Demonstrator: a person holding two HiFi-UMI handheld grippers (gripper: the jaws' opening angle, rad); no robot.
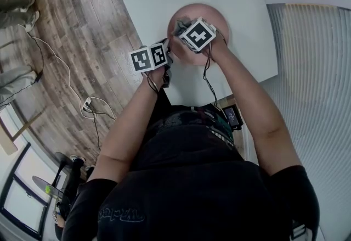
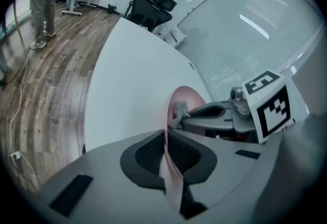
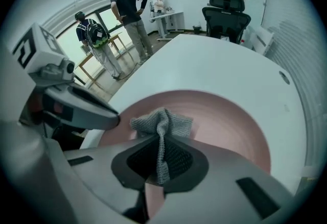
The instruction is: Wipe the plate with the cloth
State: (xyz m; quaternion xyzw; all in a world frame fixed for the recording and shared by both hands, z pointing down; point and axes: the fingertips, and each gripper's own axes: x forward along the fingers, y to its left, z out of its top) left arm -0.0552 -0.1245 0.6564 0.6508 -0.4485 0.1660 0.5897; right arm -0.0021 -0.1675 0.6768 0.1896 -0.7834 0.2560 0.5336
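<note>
Pink and smooth, the plate [image 3: 225, 116] lies on the white tabletop [image 3: 219, 59], near the edge where the person stands. It is stiff and probably breakable, and its glossy surface looks slippery, so the rim is the sensible place to take hold of it. The left claw [image 2: 164, 134] does exactly this: its two dark pads are clenched on the near rim, which shows edge-on as a thin pink line between them. This grip should stop the plate from sliding under the wiping, but it probably should not be too hard, because a thin rim can chip or slip out of the pads. The grey cloth [image 3: 162, 123] is a knitted piece, soft, light and limp. It is best pinched at a fold, with a loose part left free beyond the tips for rubbing. The right claw [image 3: 161, 139] is closed on such a fold, and the bunched end spreads out in front of its tips, over the left part of the plate and, as it seems, touching it. The head view shows both claws close together over the near side of the plate. The plate is the only vessel here, and nothing is in it except the cloth; no food or stain can be seen on the visible surface.
</note>
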